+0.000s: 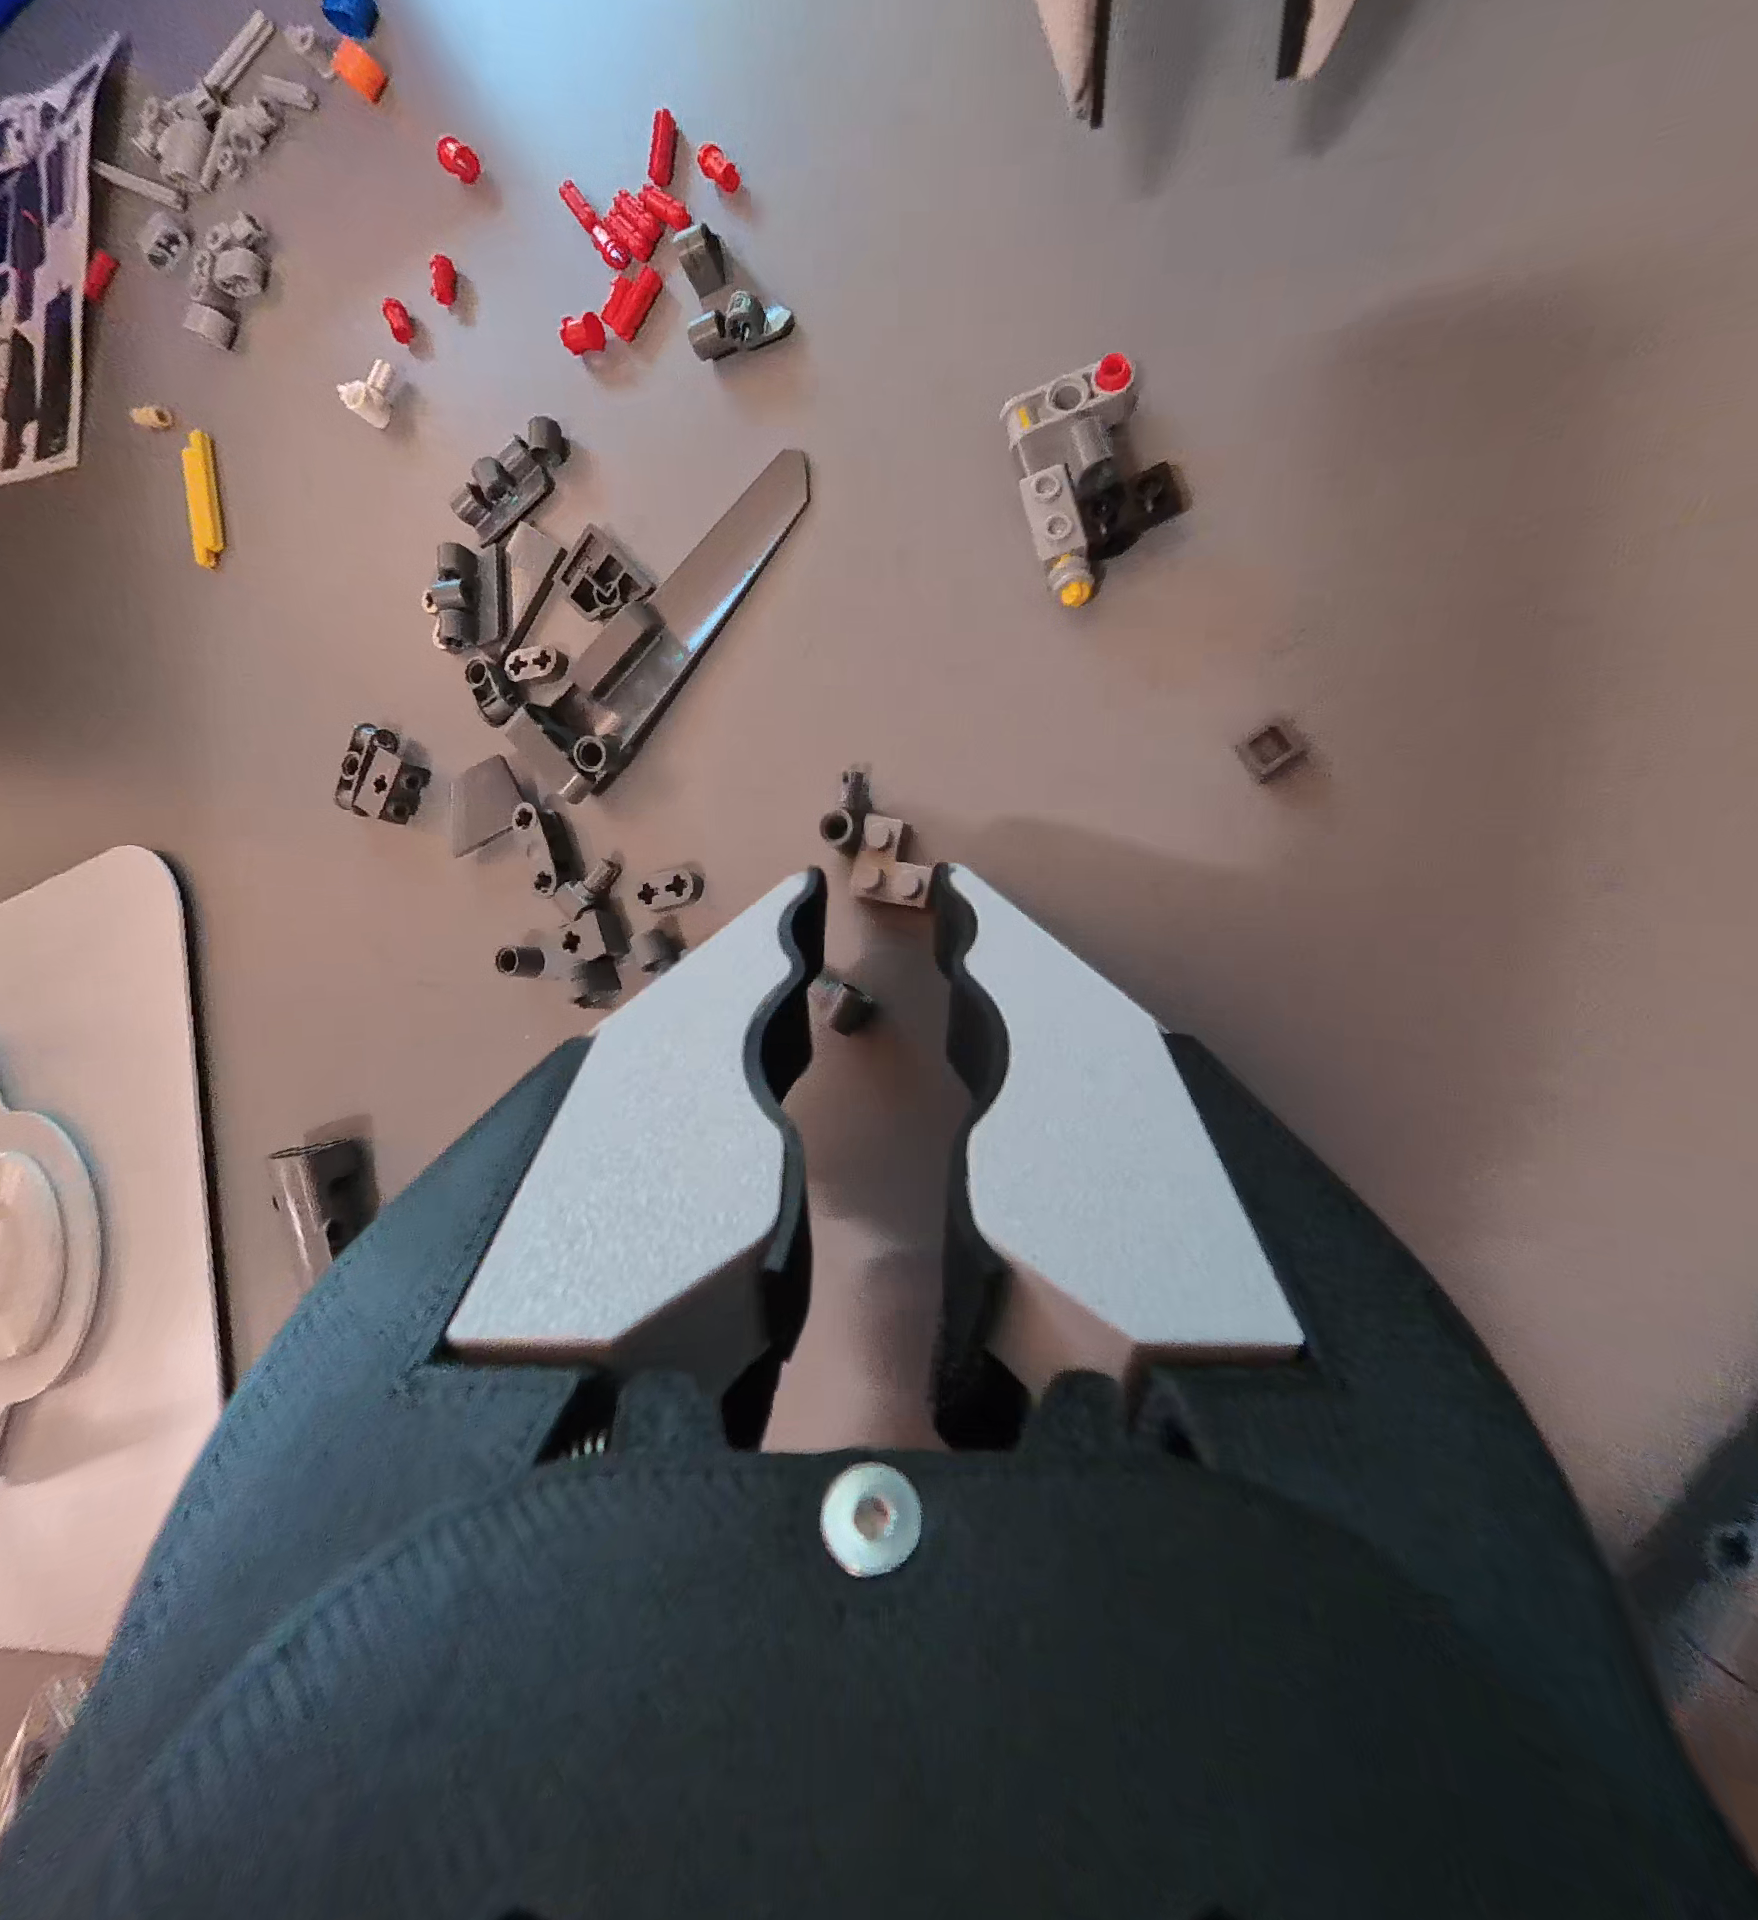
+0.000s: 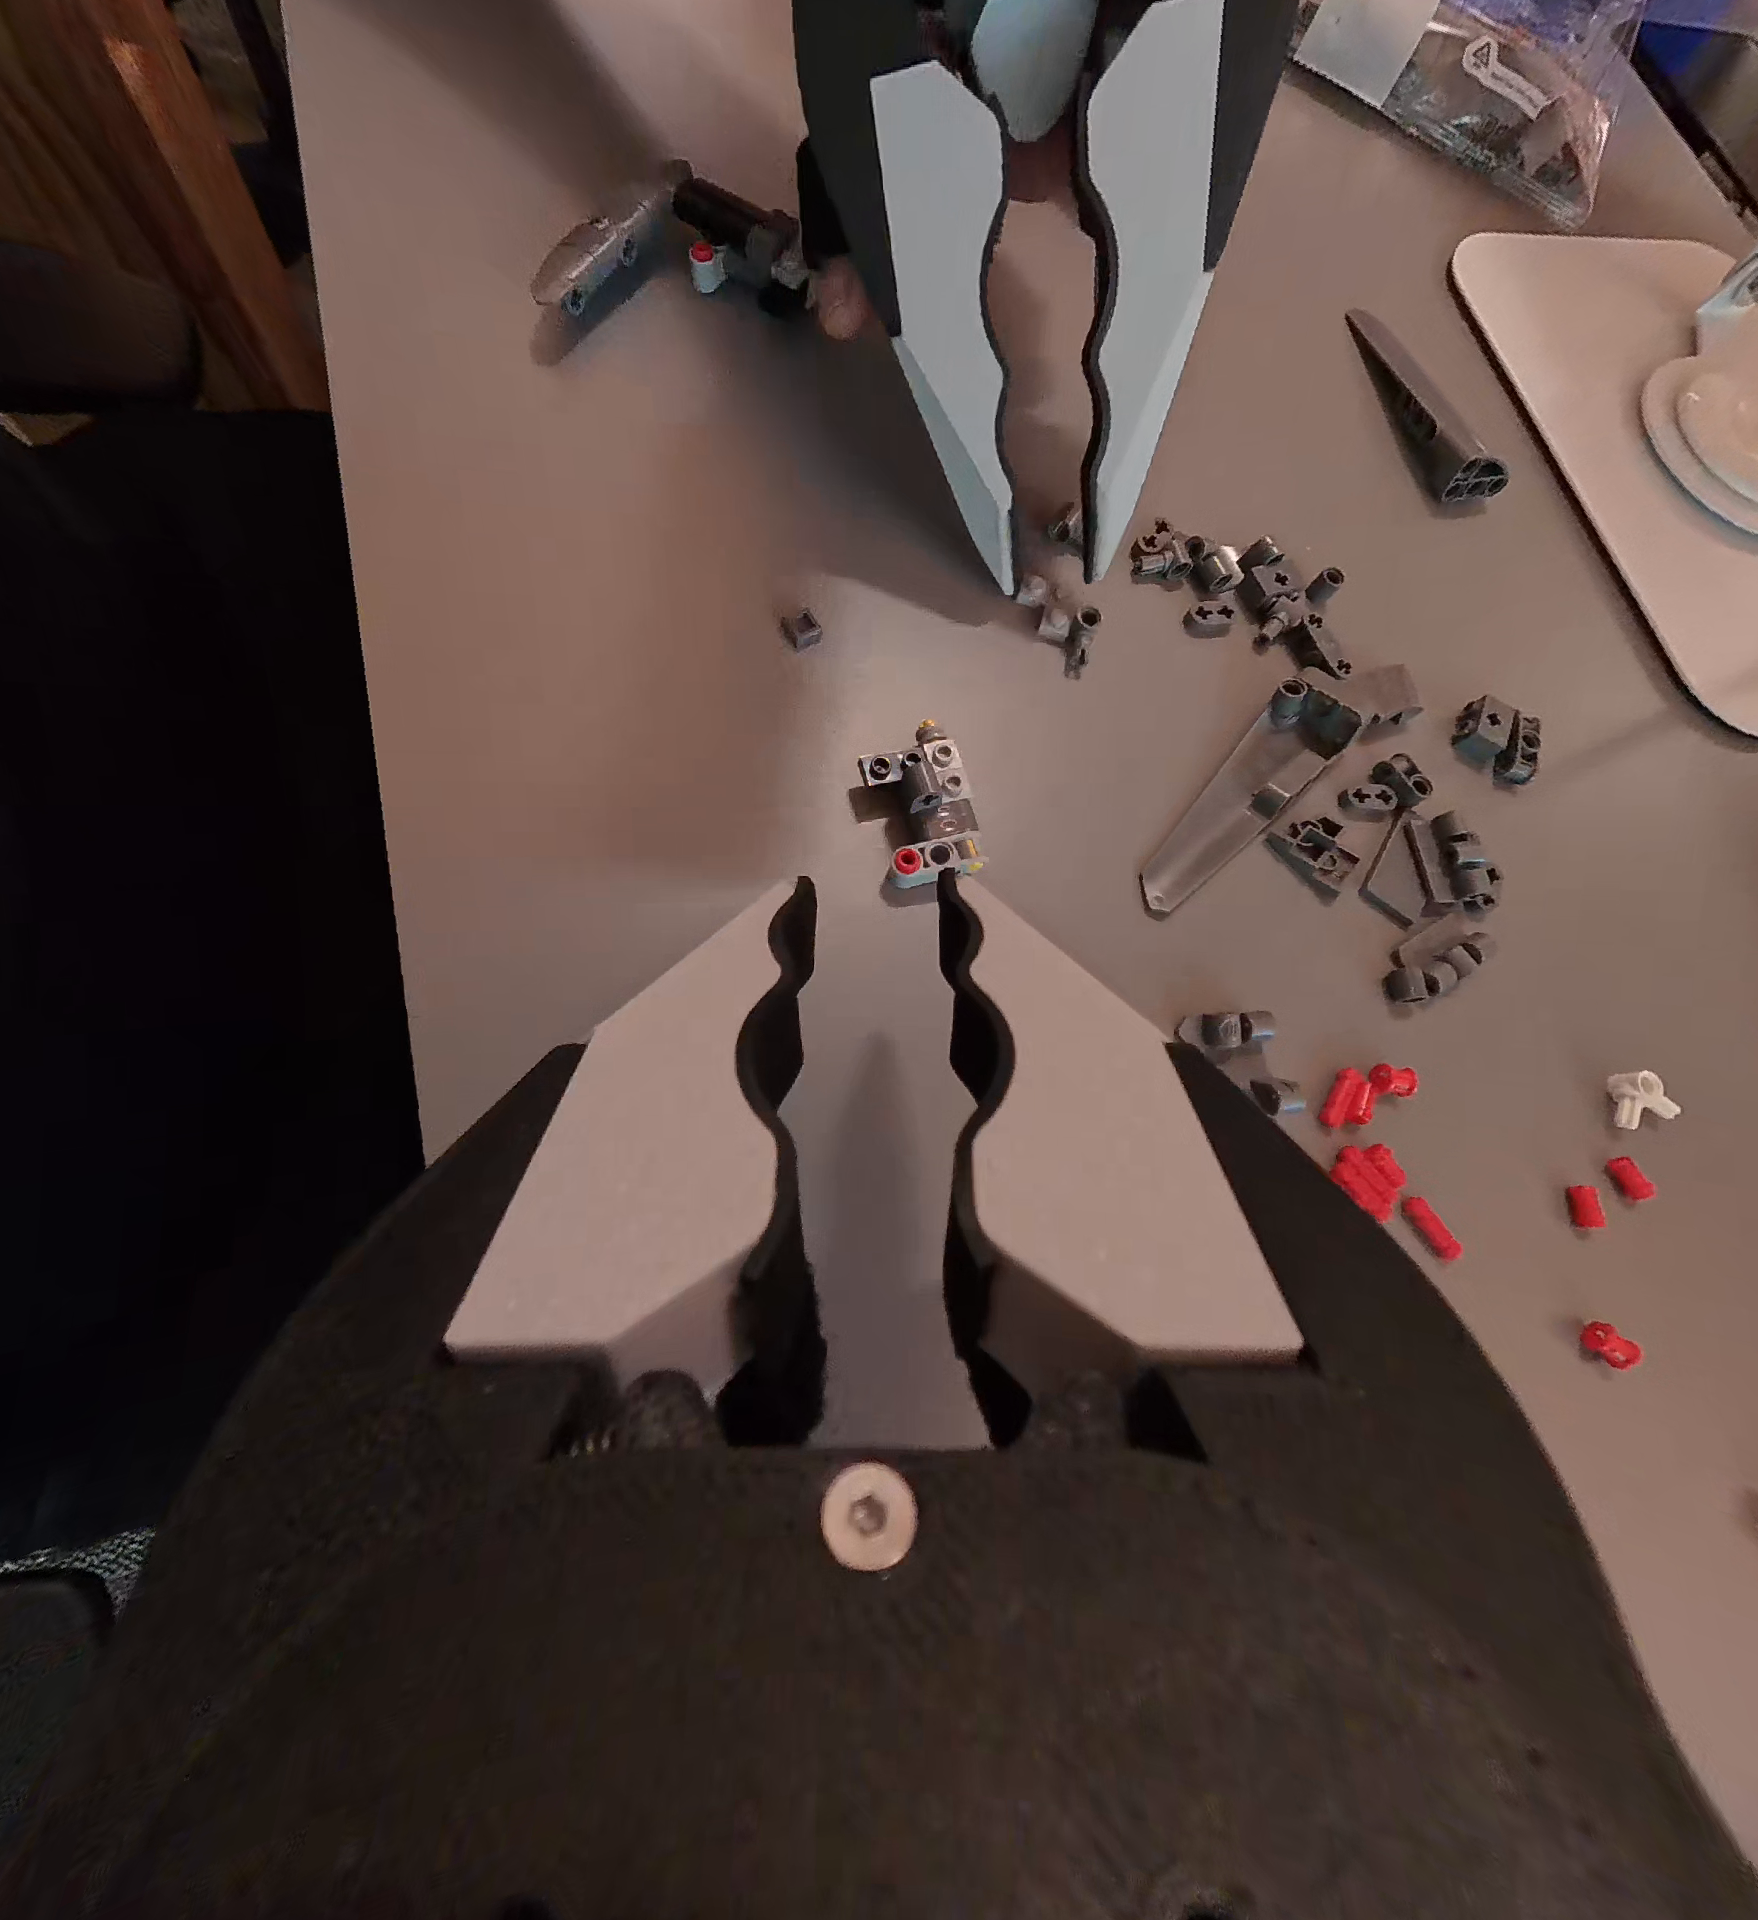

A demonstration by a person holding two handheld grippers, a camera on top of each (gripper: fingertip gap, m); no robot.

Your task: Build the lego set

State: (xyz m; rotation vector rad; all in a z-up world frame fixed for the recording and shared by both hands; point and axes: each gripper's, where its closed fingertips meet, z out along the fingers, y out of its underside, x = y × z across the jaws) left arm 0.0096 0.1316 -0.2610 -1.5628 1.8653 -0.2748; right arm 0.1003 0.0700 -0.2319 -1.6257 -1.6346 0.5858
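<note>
Grey L-shaped plate (image 1: 890, 868) lies flat on the table (image 1: 1374, 935), just ahead of the tips of our left claw (image 1: 880, 883). Its near corner sits right at the inner edge of one fingertip, while the other fingertip stands clear of it, so the jaws are apart and press on nothing. A small dark grey connector (image 1: 842, 821) lies against the plate's far side, and another dark piece (image 1: 842, 1003) rests on the table between the two fingers, farther back. From the right wrist view we see this claw standing steeply over the same little cluster (image 2: 1057, 608).

Our right claw (image 2: 873, 885) hovers with its jaws apart and nothing between them. Closest to it is a small grey assembly (image 2: 925, 816) with a red pin, just beyond the fingertips; whether one tip touches it, we cannot tell.

Off to one side lie a heap of dark grey pieces around a long tapered panel (image 1: 719, 582), a scatter of red pins (image 1: 631, 223), a yellow axle (image 1: 200, 499) and a lone small square tile (image 1: 1270, 750).
</note>
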